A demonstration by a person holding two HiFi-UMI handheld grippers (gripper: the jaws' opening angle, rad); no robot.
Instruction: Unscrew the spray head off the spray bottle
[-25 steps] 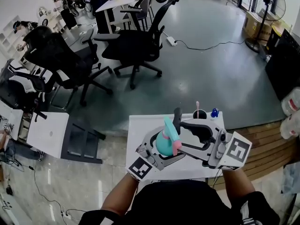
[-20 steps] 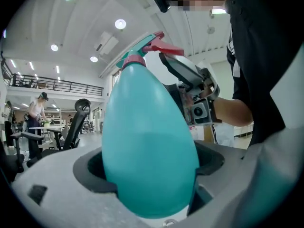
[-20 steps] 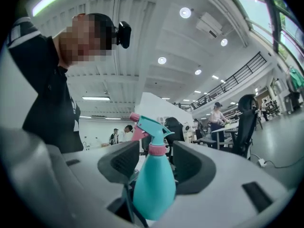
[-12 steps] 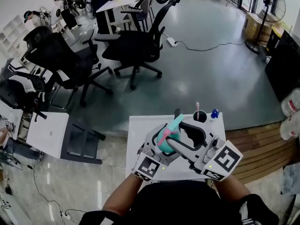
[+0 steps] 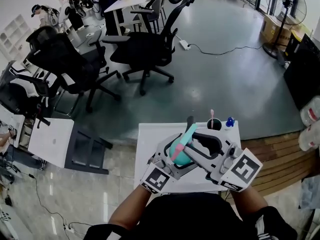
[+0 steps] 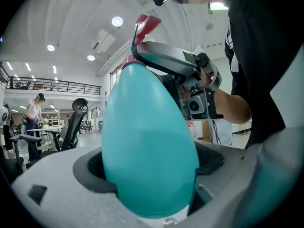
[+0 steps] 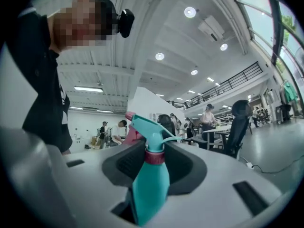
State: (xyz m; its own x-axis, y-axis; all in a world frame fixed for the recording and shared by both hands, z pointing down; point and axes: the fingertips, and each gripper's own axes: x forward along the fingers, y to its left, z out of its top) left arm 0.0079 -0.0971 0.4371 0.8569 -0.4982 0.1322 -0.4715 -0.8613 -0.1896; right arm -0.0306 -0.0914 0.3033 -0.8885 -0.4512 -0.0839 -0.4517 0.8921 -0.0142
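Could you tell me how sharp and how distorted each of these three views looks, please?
Head view: sharp, edges bowed. Left gripper view: heavy fisheye, dark corners, teal bottle looms large. Right gripper view: same fisheye, spray head crisp, ceiling lamps glare.

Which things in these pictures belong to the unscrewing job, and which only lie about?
In the job: spray bottle, gripped by the left gripper; its spray head, in the right gripper, whose jaws have just been closing on the pink collar.

Lying about: black cup and small blue object on the white table; office chairs; floor cable.
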